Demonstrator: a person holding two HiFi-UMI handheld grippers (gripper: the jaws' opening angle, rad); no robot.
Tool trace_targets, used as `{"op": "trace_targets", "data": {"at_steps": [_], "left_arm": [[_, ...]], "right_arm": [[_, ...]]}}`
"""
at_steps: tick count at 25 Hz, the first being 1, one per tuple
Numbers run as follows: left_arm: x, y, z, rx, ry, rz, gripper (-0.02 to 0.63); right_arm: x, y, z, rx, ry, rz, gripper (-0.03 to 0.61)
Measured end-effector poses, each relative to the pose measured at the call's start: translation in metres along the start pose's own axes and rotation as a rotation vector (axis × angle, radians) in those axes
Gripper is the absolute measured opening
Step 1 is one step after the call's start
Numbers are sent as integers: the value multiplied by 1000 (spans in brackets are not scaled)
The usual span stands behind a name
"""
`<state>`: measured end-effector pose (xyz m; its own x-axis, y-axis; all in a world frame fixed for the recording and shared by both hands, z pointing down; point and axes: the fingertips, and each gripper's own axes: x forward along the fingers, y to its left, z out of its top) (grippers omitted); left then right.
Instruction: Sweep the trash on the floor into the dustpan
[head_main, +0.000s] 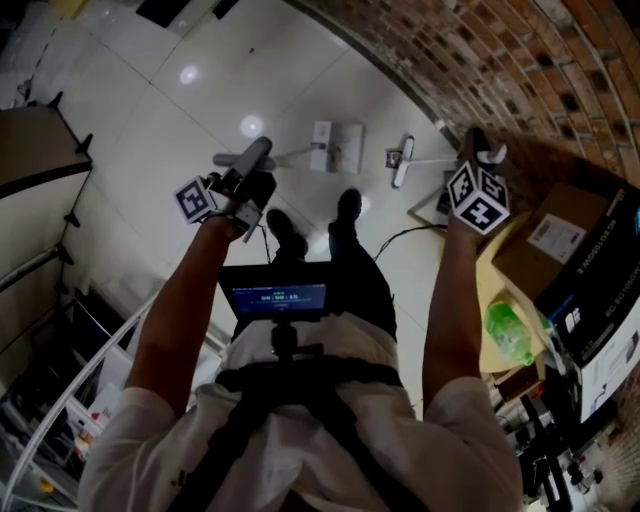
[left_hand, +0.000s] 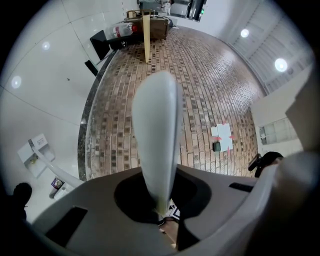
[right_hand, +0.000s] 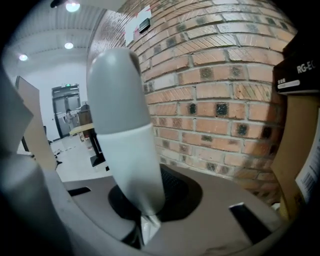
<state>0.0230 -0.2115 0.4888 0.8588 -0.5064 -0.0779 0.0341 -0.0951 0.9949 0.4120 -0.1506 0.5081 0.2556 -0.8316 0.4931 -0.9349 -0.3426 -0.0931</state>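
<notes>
In the head view my left gripper (head_main: 252, 178) is shut on the grey handle (head_main: 257, 155) of a long-handled white dustpan (head_main: 336, 147) that stands on the pale tiled floor ahead. My right gripper (head_main: 478, 152) is shut on the broom's handle (head_main: 490, 153), and the slim white broom head (head_main: 403, 162) rests on the floor right of the dustpan. A small purple scrap (head_main: 392, 158) lies between them. The left gripper view shows the jaws of this gripper (left_hand: 162, 210) closed round the pale handle (left_hand: 157, 135). The right gripper (right_hand: 142, 215) likewise clamps a grey-and-white handle (right_hand: 122, 130).
A brick wall (head_main: 500, 60) runs along the right, with cardboard boxes (head_main: 570, 250) and a green bag (head_main: 510, 335) stacked against it. A dark table (head_main: 35, 150) and white racks stand at the left. The person's shoes (head_main: 285, 230) and a black cable (head_main: 400, 238) are on the floor.
</notes>
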Motion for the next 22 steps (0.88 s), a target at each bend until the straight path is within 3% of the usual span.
{"op": "trace_targets", "data": {"at_steps": [5,9,11,16,22], "left_arm": [[-8,-2,3,-3,-4,-4,16],[-15,-2,2,-42,-5,27,15],[-15,-1,6,-15,-7,19,15],[-27,-2,26,51,-31,23,15],[-33,2,45,102,-34,54,20]], "right_arm": [[-9,62,6,-13,-4,140,20],[-18,101,10,53,-4,243,18],[-22,114,13,62,-10,280,18],[-33,150,30,-57,-33,305,17],[-40,167,35,-146,-26,273,17]]}}
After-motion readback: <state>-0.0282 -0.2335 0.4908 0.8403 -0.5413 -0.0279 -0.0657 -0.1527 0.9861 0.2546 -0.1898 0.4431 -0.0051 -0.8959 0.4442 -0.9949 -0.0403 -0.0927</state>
